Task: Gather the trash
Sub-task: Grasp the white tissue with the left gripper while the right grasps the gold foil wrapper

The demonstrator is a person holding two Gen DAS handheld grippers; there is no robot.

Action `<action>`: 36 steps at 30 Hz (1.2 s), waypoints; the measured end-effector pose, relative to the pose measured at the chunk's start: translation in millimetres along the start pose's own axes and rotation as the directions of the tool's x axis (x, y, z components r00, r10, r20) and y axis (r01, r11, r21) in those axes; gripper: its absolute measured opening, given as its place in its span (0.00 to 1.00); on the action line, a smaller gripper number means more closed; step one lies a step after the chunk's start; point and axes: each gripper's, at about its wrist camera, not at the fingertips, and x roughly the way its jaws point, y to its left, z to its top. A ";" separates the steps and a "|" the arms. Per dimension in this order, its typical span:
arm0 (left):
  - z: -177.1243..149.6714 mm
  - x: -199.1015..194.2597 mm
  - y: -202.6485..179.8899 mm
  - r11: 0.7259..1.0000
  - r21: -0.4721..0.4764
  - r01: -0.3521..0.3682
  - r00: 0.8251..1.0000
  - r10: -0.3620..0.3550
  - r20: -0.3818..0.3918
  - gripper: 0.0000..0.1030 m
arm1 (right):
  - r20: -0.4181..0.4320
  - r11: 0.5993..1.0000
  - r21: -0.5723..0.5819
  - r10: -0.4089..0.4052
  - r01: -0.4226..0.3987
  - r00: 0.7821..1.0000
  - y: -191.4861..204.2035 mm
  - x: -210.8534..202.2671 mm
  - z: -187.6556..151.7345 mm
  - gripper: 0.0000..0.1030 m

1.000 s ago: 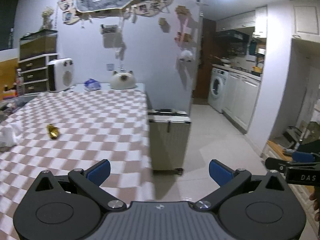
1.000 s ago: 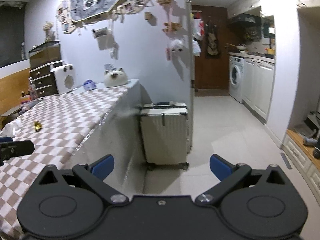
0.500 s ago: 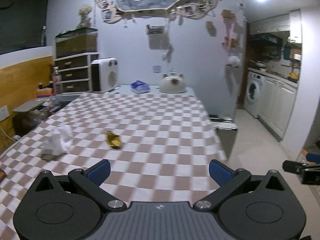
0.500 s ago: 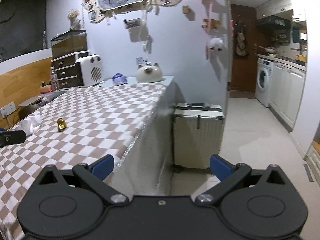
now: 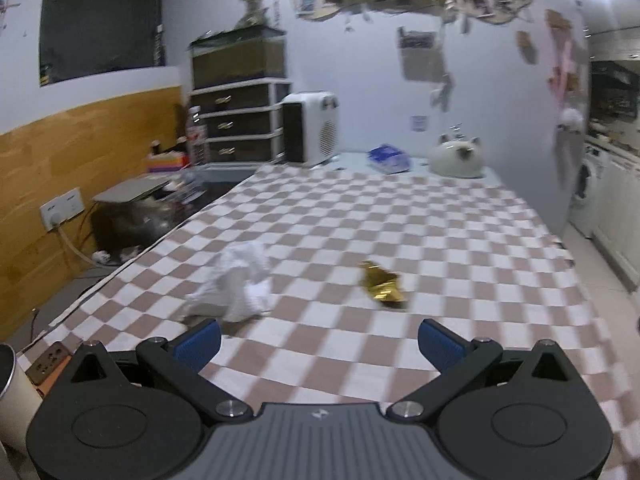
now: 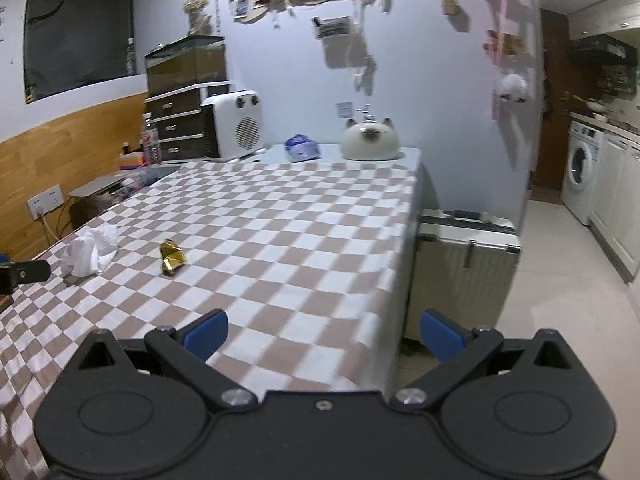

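A crumpled white tissue [image 5: 240,284] and a gold foil wrapper [image 5: 382,286] lie on the checked tablecloth [image 5: 400,220]. My left gripper [image 5: 318,346] is open and empty, just short of them, with the tissue ahead of its left finger. In the right wrist view the tissue [image 6: 92,250] and the wrapper [image 6: 171,258] lie far left on the table. My right gripper [image 6: 323,334] is open and empty over the table's near right edge. A tip of the left gripper [image 6: 24,272] shows at the left border.
A white heater [image 6: 236,124], a blue packet [image 6: 302,148] and a cat-shaped white pot [image 6: 372,142] stand at the table's far end. A pale suitcase [image 6: 464,264] stands on the floor right of the table. A drawer unit [image 5: 240,120] stands at the left wall.
Both grippers have swung left toward the table. The tissue and the wrapper now lie closer and nearer the centre of the left wrist view. Both jaws stay open.
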 end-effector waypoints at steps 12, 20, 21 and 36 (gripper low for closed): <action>0.9 92.9 72.2 0.991 -0.122 -0.057 0.998 0.058 0.004 1.00 | 0.003 0.995 -0.034 0.095 -0.094 0.996 55.0 49.7 21.9 1.00; -0.8 137.9 78.4 0.986 -0.164 -0.011 0.999 0.016 0.028 0.99 | -0.045 0.986 -0.070 0.150 -0.153 0.988 82.8 75.0 25.1 1.00; -1.5 143.5 76.8 0.986 -0.165 -0.003 1.000 0.007 0.026 0.98 | -0.050 0.984 -0.076 0.158 -0.162 0.986 85.7 77.2 24.8 1.00; -6.9 166.7 102.2 0.950 -0.311 0.010 0.999 -0.021 -0.034 0.42 | -0.067 0.955 -0.175 0.231 -0.240 0.971 137.7 132.3 43.5 0.94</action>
